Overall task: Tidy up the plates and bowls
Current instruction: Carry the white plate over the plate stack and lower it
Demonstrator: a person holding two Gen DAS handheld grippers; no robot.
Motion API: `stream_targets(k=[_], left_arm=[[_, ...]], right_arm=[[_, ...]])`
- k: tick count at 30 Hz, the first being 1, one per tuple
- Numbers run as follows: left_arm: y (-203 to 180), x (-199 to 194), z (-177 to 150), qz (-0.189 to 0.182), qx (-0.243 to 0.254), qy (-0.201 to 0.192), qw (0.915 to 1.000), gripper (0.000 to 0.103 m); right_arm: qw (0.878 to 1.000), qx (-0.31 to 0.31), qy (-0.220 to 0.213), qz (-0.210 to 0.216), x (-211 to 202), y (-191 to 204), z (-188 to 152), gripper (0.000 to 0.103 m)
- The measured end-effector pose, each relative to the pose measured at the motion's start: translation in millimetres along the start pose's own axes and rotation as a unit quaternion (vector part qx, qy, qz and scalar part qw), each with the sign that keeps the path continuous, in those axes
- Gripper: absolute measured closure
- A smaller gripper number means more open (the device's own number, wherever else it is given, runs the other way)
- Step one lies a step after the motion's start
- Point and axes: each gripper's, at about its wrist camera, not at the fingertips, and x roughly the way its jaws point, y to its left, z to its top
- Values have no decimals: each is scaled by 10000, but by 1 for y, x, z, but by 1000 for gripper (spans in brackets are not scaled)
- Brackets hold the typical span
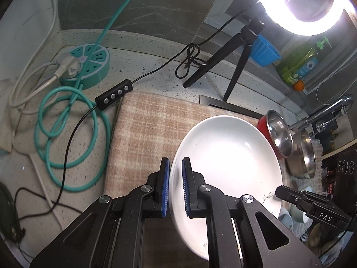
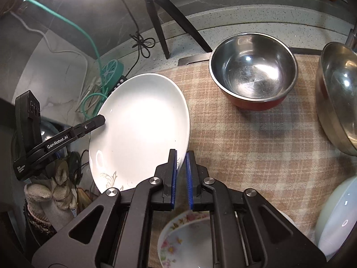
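Observation:
A white plate (image 1: 227,156) with a grey leaf print is held tilted above the checked mat (image 1: 142,129). My left gripper (image 1: 176,167) is shut on its left rim. It also shows in the right wrist view (image 2: 142,127), where my right gripper (image 2: 181,156) is shut on its right rim. The left gripper (image 2: 101,119) shows there clamping the far edge. A steel bowl with a red outside (image 2: 253,70) stands on the mat, with a second steel bowl (image 2: 339,93) to its right.
A floral bowl (image 2: 185,239) lies below my right gripper and a white dish (image 2: 337,218) at the lower right. A ring light tripod (image 1: 236,67), a teal power hub (image 1: 89,64) and cables (image 1: 67,134) sit on the counter behind the mat.

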Motion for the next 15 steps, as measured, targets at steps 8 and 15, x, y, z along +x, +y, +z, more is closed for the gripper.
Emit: stream_targets(k=[8,15], left_arm=[[-25,-27,-42,87,-296,-266,9992,93],[-54,-38,-76,125,-395,-382,9984,93]], right_arm=[[9991,-381,28,208,-33,-15,-21,95],[9977,-612,124,255,-58,-38,-44,95]])
